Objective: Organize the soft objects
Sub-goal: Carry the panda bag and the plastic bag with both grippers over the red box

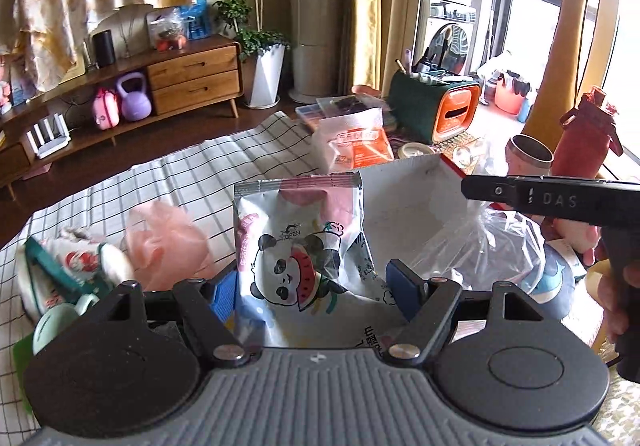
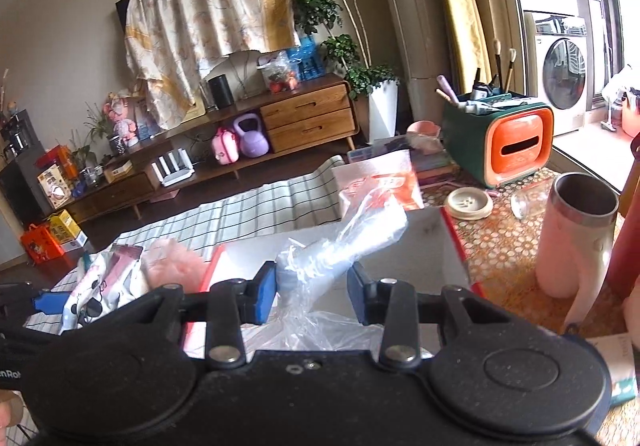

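On the checked cloth: soft goods lie scattered beside an open box (image 1: pixel 416 205).
Left gripper (image 1: pixel 312 286): jaws fairly wide, the panda-print pouch (image 1: pixel 300 246) standing between the pads; whether they pinch it, I cannot tell.
Right gripper (image 2: pixel 312 292): jaws partly apart around a clear plastic bag (image 2: pixel 344 246) at the box; a firm grip cannot be confirmed.
Pouch handling: likely light, crinkly, slippery film; best taken low across the filled body, not the sealed top.
Bag handling: probably flimsy and slack; gather the bunched neck.
Waiting: pink mesh puff (image 1: pixel 168 242) nearby on the cloth.
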